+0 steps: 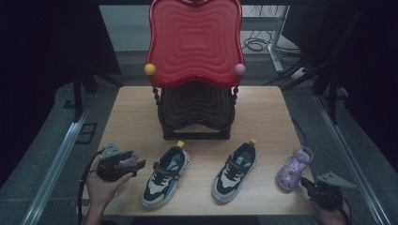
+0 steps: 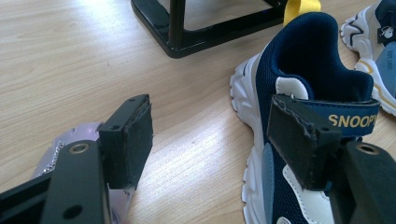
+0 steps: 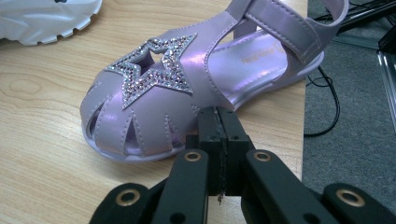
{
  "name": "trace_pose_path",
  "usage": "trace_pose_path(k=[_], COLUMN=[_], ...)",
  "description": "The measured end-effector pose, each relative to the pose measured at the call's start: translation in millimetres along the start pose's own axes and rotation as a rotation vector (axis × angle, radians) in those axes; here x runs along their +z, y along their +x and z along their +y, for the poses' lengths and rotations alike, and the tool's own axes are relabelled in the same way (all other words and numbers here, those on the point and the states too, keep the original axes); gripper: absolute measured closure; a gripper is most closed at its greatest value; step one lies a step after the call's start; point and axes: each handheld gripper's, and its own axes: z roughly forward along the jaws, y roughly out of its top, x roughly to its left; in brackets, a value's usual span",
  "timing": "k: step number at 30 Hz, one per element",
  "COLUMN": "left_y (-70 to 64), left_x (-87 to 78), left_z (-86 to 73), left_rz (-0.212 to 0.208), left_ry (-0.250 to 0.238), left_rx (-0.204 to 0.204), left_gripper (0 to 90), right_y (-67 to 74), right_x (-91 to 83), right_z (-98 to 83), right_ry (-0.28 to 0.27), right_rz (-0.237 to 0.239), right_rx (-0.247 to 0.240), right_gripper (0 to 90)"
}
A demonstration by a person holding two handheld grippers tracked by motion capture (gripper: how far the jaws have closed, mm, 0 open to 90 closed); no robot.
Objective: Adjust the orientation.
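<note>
Two navy and white sneakers lie side by side on the wooden table (image 1: 263, 112), the left sneaker (image 1: 165, 177) and the right sneaker (image 1: 233, 172). A purple sandal (image 1: 294, 168) with a glittery star (image 3: 159, 70) rests near the table's right edge. My right gripper (image 1: 305, 182) (image 3: 218, 125) is shut with nothing in it, its tips just short of that sandal's toe. Held in a hand at the left, my left gripper (image 1: 137, 160) (image 2: 215, 140) stands open. A second purple sandal (image 1: 126, 161) (image 2: 65, 144) lies under its left jaw, and the left sneaker (image 2: 303, 79) is beside its right jaw.
A two-tier rack stands at the back middle of the table, with a red wavy top tray (image 1: 195, 42) and a black lower tier (image 1: 197, 110); its black base (image 2: 187, 39) is close ahead of the left gripper. Cables (image 3: 327, 102) trail on the grey floor.
</note>
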Motion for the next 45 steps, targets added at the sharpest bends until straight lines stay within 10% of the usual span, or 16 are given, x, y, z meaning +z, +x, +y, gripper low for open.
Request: trace_pose_path(k=[45], left_y=[3.8], left_x=[1.8], left_z=[-5.8], left_rz=[0.011], left_ry=[0.039], left_rx=[-0.038], left_gripper=[33.0], right_y=[34.5], right_x=[16.3], right_z=[23.3], right_ry=[0.02], right_rz=[0.051], right_rx=[-0.131], right_gripper=[90.0])
